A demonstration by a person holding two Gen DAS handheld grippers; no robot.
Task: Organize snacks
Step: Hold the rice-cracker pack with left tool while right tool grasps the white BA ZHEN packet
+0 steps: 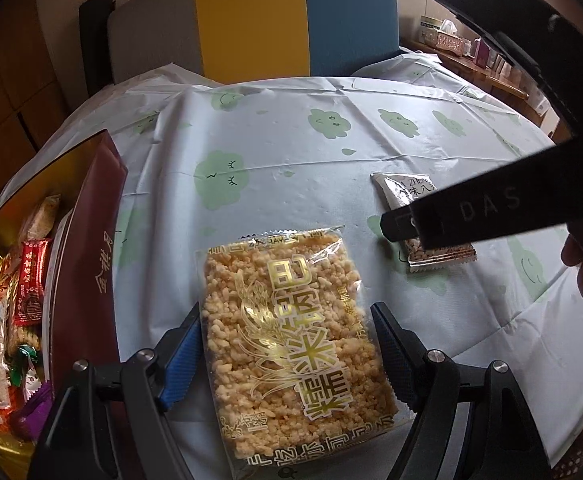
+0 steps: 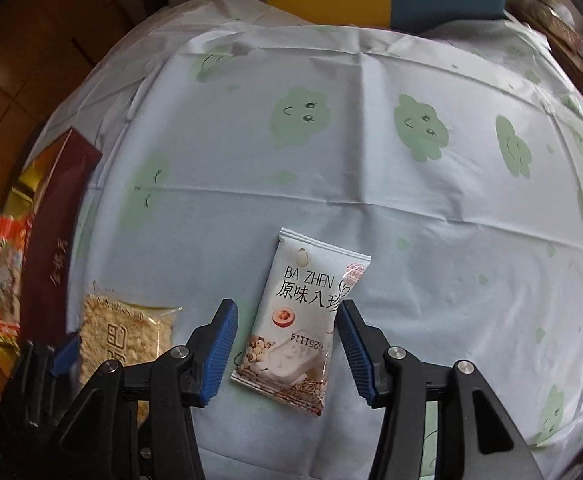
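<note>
A clear pack of golden puffed-rice cake [image 1: 291, 344] with gold lettering lies on the table between the fingers of my left gripper [image 1: 287, 344]. The jaws stand close to its sides, touching or nearly so. The pack also shows in the right wrist view [image 2: 123, 336]. A white "BA ZHEN" snack packet [image 2: 303, 328] lies flat between the fingers of my right gripper [image 2: 287, 344], which is open with gaps on both sides. The right gripper's finger crosses over this packet [image 1: 411, 192] in the left wrist view.
A dark red gift box [image 1: 79, 272] with a gold interior stands at the left, holding several wrapped snacks [image 1: 29, 284]; it also shows in the right wrist view [image 2: 51, 248]. The tablecloth [image 1: 311, 160] is pale blue with green clouds. A grey, yellow and blue chair [image 1: 251, 20] stands behind.
</note>
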